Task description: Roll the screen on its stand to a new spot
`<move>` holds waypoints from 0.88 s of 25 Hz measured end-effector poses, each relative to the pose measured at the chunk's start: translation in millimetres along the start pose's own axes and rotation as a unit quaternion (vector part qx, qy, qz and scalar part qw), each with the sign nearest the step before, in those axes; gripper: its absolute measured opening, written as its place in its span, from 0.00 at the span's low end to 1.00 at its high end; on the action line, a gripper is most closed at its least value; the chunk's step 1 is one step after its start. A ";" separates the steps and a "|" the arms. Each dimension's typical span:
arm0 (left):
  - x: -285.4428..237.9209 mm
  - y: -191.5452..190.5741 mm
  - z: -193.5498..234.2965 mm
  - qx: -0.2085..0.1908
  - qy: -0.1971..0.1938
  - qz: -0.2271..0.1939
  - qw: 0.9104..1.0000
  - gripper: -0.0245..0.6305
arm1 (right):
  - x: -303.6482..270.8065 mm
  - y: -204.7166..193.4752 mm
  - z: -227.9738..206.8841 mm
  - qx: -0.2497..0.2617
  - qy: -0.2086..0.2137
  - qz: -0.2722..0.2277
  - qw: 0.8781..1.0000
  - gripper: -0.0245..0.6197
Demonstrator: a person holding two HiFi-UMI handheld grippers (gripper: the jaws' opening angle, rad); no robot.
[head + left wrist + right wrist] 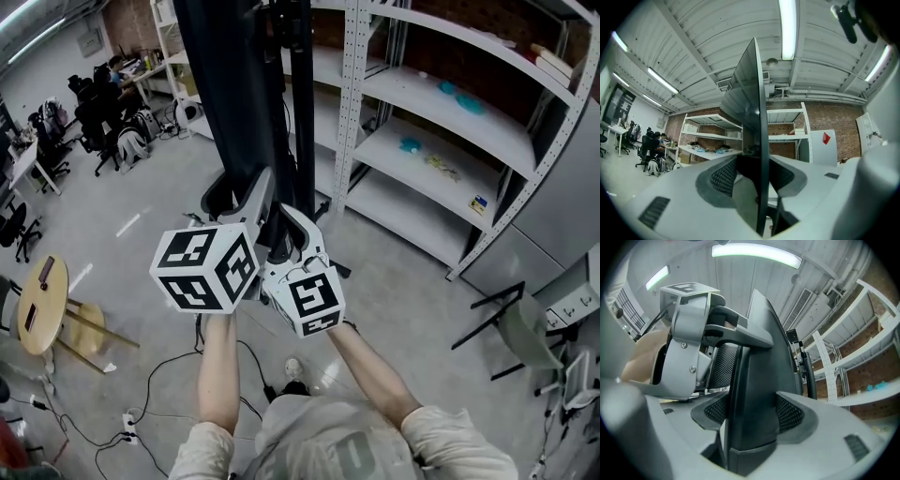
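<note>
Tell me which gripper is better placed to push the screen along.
Right, probably. The right gripper clamps the screen by its thick back section; the left gripper only pinches its thin edge.

Industrial workshop-lab with an office corner

White metal shelving (441,122) stands against a brick wall (834,119) on a bare concrete floor (403,300). Left of the shelving, people sit on office chairs (94,117) at desks. Cables (155,366) trail over the floor, and tube lights (787,28) hang from a ribbed ceiling.
</note>
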State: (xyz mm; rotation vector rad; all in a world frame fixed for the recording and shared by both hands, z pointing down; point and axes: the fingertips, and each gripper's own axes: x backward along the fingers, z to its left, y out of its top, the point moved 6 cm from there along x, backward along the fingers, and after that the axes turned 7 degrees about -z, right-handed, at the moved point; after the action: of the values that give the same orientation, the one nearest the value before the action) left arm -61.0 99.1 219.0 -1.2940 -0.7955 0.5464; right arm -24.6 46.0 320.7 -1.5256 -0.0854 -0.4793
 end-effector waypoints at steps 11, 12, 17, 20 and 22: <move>42.1 -3.8 -144.3 -0.007 -0.013 -0.008 1.000 0.36 | 141.5 49.0 -29.1 -0.002 0.028 -0.014 1.000 0.50; 44.3 -4.4 -156.0 -0.007 -0.022 -0.008 1.000 0.36 | 153.0 53.0 -32.7 -0.002 0.030 -0.014 0.999 0.50; 53.8 -11.0 -211.7 -0.012 -0.069 -0.024 0.997 0.39 | 206.2 71.0 -53.0 -0.008 0.034 -0.004 0.999 0.50; 57.0 -15.2 -244.2 -0.012 -0.086 -0.040 0.995 0.39 | 235.3 82.1 -66.5 -0.006 0.034 0.003 0.999 0.50; 59.0 -17.2 -264.6 -0.013 -0.094 -0.047 0.994 0.40 | 253.6 88.7 -74.3 -0.005 0.034 0.006 0.999 0.50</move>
State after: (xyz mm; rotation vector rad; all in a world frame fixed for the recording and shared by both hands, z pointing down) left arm 180.0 -26.0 228.0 -1.2347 -1.0182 0.5900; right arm 218.1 -91.0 321.1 -1.5175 -0.0215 -0.5226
